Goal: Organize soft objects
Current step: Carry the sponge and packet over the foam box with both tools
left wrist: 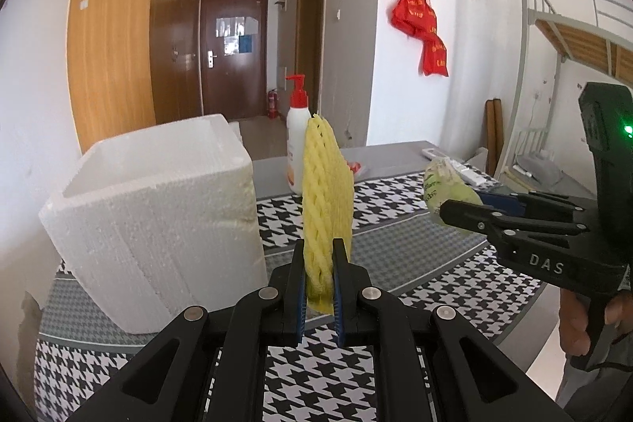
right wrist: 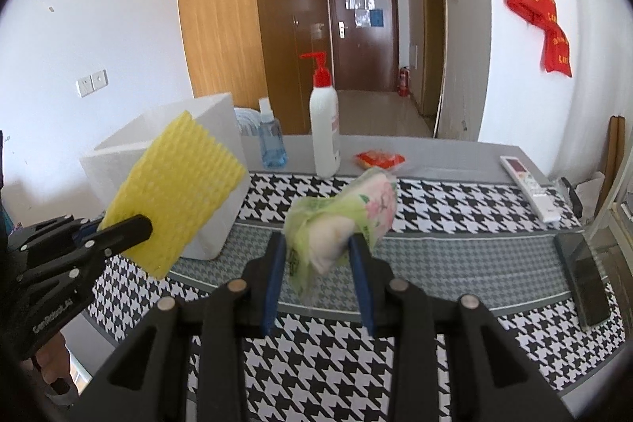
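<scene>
Yellow foam fruit-net sleeve (left wrist: 326, 196): clamped upright by left gripper (left wrist: 319, 287). Green plastic-wrapped tissue pack (right wrist: 344, 224): gripped by right gripper (right wrist: 318, 263). White polystyrene box (left wrist: 158, 216): sited at 10 o'clock in the left view.

The yellow foam net (left wrist: 326, 200) hid the right side of the white pump bottle (left wrist: 296, 129), so the words on the bottle could not be read. The net's bottom end was tucked between the left gripper's (left wrist: 319, 287) fingers. Beside the net, the green tissue pack (right wrist: 348, 220) looked blurry, and its print was too fuzzy to read. The white foam box (right wrist: 166, 153) sat partly behind the net. Far right of the net, a dark phone (right wrist: 585, 279) looked smeared near the picture's edge.
</scene>
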A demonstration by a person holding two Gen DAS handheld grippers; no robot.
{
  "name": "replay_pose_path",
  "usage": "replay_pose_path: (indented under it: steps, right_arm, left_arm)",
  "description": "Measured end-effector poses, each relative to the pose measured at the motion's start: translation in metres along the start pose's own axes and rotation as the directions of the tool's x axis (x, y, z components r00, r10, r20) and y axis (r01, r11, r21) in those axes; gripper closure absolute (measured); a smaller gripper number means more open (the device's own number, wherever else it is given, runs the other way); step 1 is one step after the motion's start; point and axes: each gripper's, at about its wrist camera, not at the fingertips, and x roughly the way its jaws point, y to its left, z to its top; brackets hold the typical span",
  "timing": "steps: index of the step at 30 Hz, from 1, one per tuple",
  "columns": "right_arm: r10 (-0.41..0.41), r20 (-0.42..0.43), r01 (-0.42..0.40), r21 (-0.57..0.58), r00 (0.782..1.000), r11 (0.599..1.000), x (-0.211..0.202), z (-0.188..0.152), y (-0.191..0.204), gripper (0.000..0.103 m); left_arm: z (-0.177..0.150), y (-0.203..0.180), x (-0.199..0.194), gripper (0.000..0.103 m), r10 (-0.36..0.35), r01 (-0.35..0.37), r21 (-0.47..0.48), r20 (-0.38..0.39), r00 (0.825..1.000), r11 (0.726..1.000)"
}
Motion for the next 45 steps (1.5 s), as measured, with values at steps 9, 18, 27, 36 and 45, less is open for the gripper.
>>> replay_pose_path:
  steps: [9, 18, 27, 36, 45]
  right_arm:
    - [0.008, 0.048, -0.007, -0.009, 0.999, 1.000, -0.013, 0.006, 0.002, 0.066]
    - [0.024, 0.099, -0.022, -0.026, 0.995, 0.999, -0.024, 0.016, 0.010, 0.066]
    - [0.044, 0.131, -0.038, -0.045, 0.990, 0.998, -0.029, 0.026, 0.019, 0.066]
    - [0.077, 0.144, -0.069, -0.065, 0.987, 0.996, -0.026, 0.034, 0.029, 0.066]
    - [0.121, 0.159, -0.107, -0.093, 0.980, 0.990, -0.025, 0.041, 0.042, 0.065]
  left_arm:
    - [0.018, 0.000, -0.004, 0.092, 0.004, -0.005, 0.008, 0.044, 0.999, 1.000]
    - [0.033, 0.007, -0.010, 0.092, 0.027, -0.028, 0.000, 0.087, 0.996, 1.000]
    - [0.039, 0.011, -0.015, 0.092, 0.056, -0.059, 0.018, 0.120, 0.991, 0.998]
    - [0.042, 0.020, -0.022, 0.092, 0.086, -0.088, 0.001, 0.142, 0.986, 0.996]
    - [0.043, 0.031, -0.030, 0.092, 0.132, -0.130, -0.022, 0.159, 0.978, 0.991]
